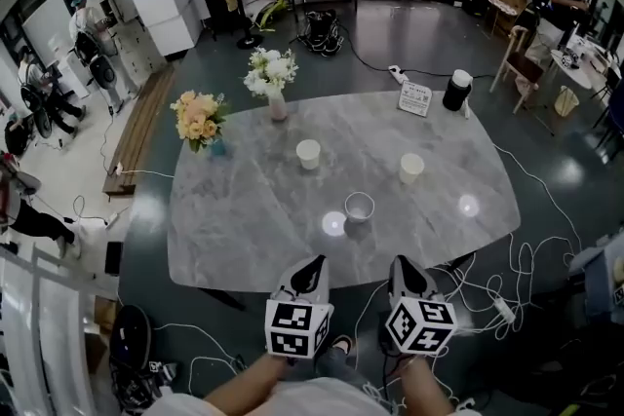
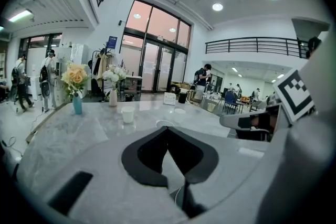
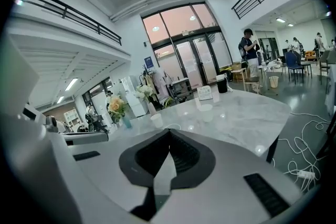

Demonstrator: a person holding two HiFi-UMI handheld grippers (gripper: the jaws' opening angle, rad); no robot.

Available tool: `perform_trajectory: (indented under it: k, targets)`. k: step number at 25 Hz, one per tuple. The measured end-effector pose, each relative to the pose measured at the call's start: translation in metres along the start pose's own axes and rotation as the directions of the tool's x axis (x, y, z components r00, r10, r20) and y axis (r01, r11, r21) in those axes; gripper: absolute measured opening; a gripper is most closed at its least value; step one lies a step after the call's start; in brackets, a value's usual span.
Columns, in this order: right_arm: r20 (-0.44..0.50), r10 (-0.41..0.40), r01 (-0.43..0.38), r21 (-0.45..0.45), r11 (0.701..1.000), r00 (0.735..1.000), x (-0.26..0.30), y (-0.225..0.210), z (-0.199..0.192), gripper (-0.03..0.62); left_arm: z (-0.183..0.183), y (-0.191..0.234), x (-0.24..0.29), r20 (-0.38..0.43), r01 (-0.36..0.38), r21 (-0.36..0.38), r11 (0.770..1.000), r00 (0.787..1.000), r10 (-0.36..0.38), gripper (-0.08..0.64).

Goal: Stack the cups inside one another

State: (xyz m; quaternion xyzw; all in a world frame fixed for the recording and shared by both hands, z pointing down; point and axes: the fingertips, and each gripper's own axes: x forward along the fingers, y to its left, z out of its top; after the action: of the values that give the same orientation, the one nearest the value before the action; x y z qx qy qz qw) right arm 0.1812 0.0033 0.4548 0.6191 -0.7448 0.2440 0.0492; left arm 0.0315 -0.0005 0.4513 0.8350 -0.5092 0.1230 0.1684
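Note:
Three cups stand apart on the grey marble table (image 1: 234, 219): a white cup (image 1: 308, 154) in the middle, a cream cup (image 1: 411, 168) to its right, and a clear cup (image 1: 359, 207) nearest to me. Both grippers hover side by side over the table's near edge, short of the cups. My left gripper (image 1: 312, 266) has its jaws closed tip to tip with nothing between them, and so does my right gripper (image 1: 405, 264). The left gripper view shows the white cup (image 2: 127, 114) beyond the left gripper (image 2: 168, 129). Beyond the right gripper (image 3: 169, 131), its own view shows the white cup (image 3: 156, 119) and the cream cup (image 3: 206, 110).
Two flower vases (image 1: 276, 85) (image 1: 201, 124) stand at the table's far left. A black canister (image 1: 456, 91) and a small sign card (image 1: 414, 98) sit at the far right edge. Cables (image 1: 526, 268) trail over the floor to the right of the table.

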Motion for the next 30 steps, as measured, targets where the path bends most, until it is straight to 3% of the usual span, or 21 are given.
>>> perform_trajectory:
  k: [18, 30]
  targets:
    - [-0.043, -0.027, 0.026, -0.018, 1.000, 0.999, 0.053, -0.009, 0.001, 0.003, 0.000, 0.039, 0.050, -0.033, -0.010, -0.061, 0.998, 0.999, 0.008, -0.005]
    - [-0.043, -0.056, 0.056, -0.009, 0.998, 0.997, 0.093, -0.037, 0.016, 0.003, 0.004, 0.058, 0.086, -0.066, -0.006, -0.049, 0.999, 0.998, 0.003, -0.005]
